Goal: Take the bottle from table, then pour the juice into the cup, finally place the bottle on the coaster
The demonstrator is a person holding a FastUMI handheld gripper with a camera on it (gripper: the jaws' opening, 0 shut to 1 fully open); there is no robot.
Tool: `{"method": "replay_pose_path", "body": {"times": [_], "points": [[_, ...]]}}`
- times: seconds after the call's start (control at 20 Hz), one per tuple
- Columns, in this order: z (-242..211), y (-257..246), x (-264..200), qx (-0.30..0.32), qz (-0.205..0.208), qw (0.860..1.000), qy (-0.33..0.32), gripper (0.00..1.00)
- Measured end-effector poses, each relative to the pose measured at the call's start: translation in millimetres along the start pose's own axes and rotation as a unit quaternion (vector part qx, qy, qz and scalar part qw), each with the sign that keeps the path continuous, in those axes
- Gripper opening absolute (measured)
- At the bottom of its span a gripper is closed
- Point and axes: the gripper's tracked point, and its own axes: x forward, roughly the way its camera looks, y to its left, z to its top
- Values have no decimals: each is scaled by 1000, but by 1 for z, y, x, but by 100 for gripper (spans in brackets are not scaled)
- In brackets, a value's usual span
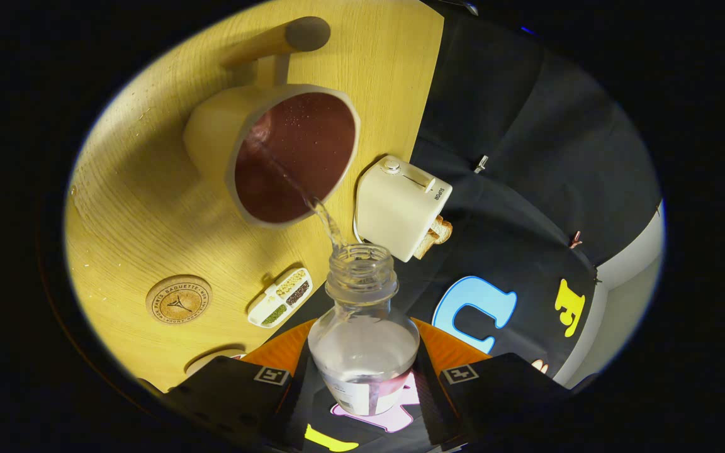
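Observation:
My gripper (pixel 362 377) is shut on a clear plastic bottle (pixel 362 333), both fingers pressing its sides. The bottle is tilted forward, its open neck pointing away from the fingers. A thin clear stream (pixel 312 201) runs from its mouth into a cream cup (pixel 274 151) with a dark red inside, just beyond the bottle on the wooden table (pixel 136 207). Liquid still fills the bottle's lower part. A round cork coaster (pixel 179 299) lies on the table to the left of the fingers, nearer than the cup.
A cream toaster (pixel 400 204) with bread slices stands at the table's edge right of the cup. A small white divided tray (pixel 279 297) of grains lies between coaster and bottle. A wooden handle (pixel 274 41) sticks out beyond the cup. Another round object (pixel 214 358) peeks by the left finger.

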Motion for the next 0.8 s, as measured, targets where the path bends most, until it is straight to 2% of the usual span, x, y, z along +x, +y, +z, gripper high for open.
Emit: {"method": "replay_pose_path", "body": {"times": [0.8], "points": [[8,-20,1,-45,-24,998,-25,72]]}}
